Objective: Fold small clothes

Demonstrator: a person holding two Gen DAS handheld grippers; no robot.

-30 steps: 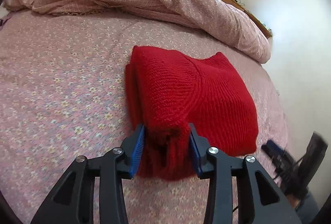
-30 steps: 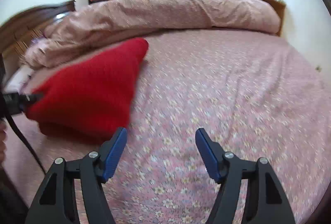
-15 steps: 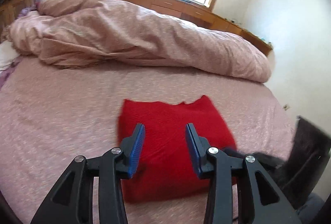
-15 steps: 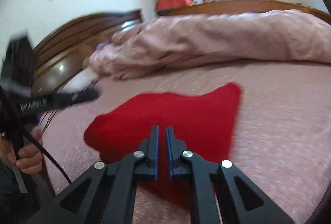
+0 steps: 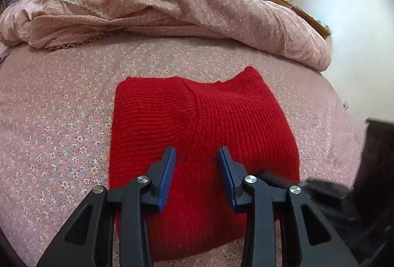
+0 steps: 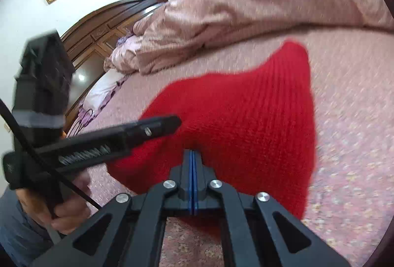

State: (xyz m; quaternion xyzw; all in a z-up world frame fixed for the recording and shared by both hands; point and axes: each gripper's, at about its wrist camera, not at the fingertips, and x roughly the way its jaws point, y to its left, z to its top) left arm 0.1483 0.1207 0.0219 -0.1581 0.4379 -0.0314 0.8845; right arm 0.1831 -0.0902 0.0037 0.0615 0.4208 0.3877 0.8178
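The red sweater (image 5: 202, 134) lies folded flat on the flowered bed (image 5: 61, 107). Above its near edge the left tongs (image 5: 197, 156) are closing, gripping nothing. The right tongs (image 6: 192, 156) are clenched empty.

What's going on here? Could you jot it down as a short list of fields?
Place: a bed with a pink flowered sheet
Garment: red knitted sweater, folded into a compact block, lying on the sheet
Bedding behind: rumpled pink duvet along the far side
Left gripper: above the sweater's near edge, jaws closing, nothing pinched between them
Right gripper: shut, tips at the sweater's edge; no cloth visibly caught
Person: one hand holding the left tool's handle
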